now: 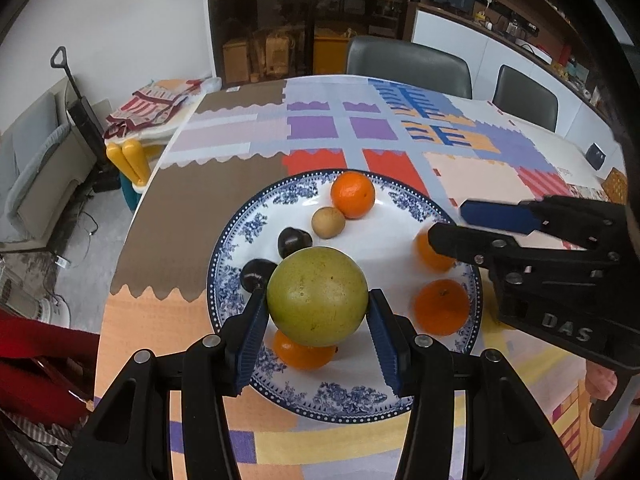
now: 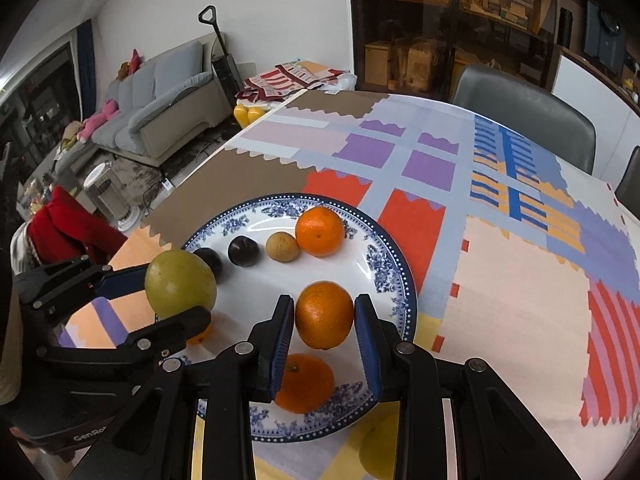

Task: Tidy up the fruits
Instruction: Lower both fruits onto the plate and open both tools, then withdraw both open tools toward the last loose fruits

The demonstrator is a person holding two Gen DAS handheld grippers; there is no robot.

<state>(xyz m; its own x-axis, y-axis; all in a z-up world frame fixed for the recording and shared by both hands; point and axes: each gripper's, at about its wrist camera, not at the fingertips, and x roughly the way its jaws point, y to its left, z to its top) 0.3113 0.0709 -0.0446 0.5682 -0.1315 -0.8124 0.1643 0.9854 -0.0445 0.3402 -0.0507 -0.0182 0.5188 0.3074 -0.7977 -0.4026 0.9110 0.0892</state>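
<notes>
We see a patchwork cloth [image 1: 224, 208] covering the tabletop [image 2: 520, 300], with two grey chairs [image 1: 404, 66] behind it. A dark shelf unit [image 1: 304, 20] lines the back wall, and a grey sofa [image 2: 160, 100] stands near an upright vacuum cleaner [image 2: 224, 64].

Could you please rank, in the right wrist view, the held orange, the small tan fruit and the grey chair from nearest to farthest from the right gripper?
1. Held orange: clamped between the right gripper's fingers, over the plate.
2. Small tan fruit: farther back on the plate, slightly left.
3. Grey chair: beyond the table's far edge, to the right.
</notes>
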